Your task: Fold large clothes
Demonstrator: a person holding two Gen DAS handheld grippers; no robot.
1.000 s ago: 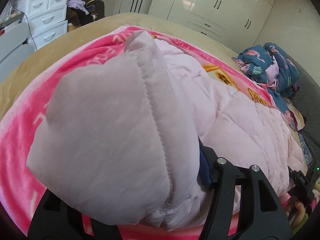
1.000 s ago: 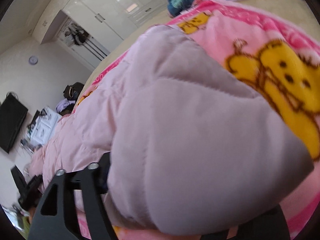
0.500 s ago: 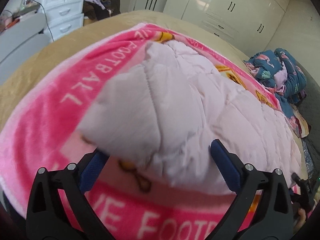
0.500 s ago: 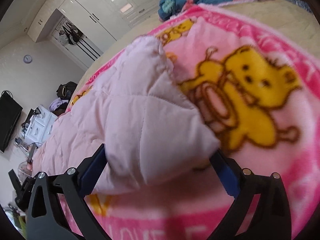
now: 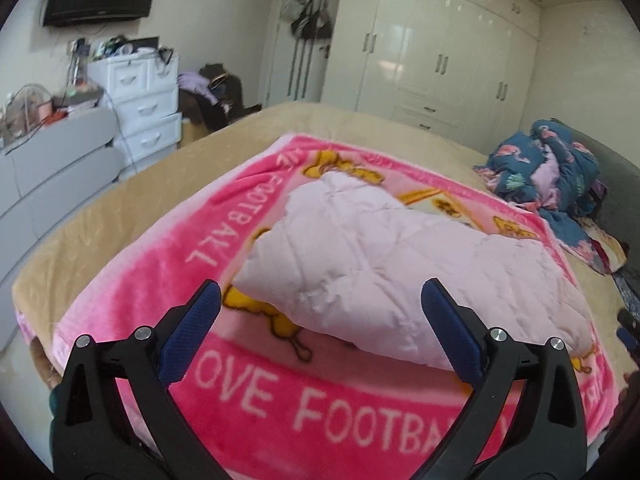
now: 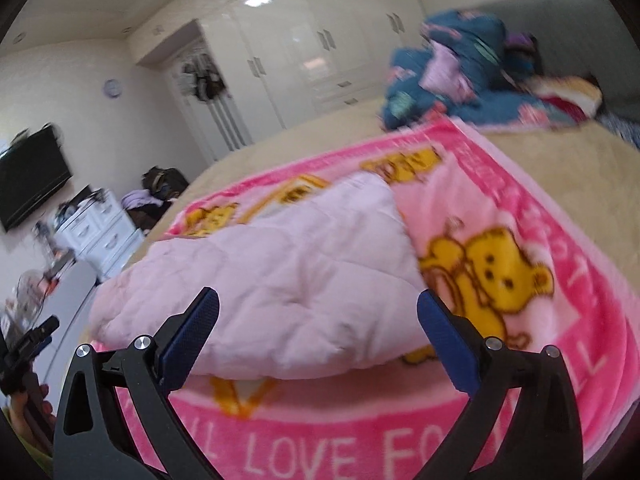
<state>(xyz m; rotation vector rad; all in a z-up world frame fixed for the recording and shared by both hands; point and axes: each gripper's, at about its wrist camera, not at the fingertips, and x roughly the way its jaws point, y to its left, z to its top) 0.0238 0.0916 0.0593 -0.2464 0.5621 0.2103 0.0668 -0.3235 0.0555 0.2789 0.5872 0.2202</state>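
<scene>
A pale pink quilted jacket [image 5: 384, 256] lies folded on a bright pink cartoon blanket [image 5: 132, 280] spread over the bed. It also shows in the right wrist view [image 6: 288, 284], on the same blanket [image 6: 560, 216]. My left gripper [image 5: 320, 328] is open and empty, hanging just in front of the jacket's near left corner. My right gripper [image 6: 318, 330] is open and empty, in front of the jacket's near right end. Neither gripper touches the cloth.
A heap of blue patterned bedding [image 5: 548, 172] lies at the bed's far right. White drawers [image 5: 136, 100] and a grey cabinet [image 5: 52, 160] stand left of the bed. White wardrobes [image 5: 440, 52] line the far wall. The tan bed cover [image 5: 120, 200] surrounds the blanket.
Both grippers were shut on the jacket's folded edge a second ago. They opened, let it drop onto the blanket, and have drawn back and up from it.
</scene>
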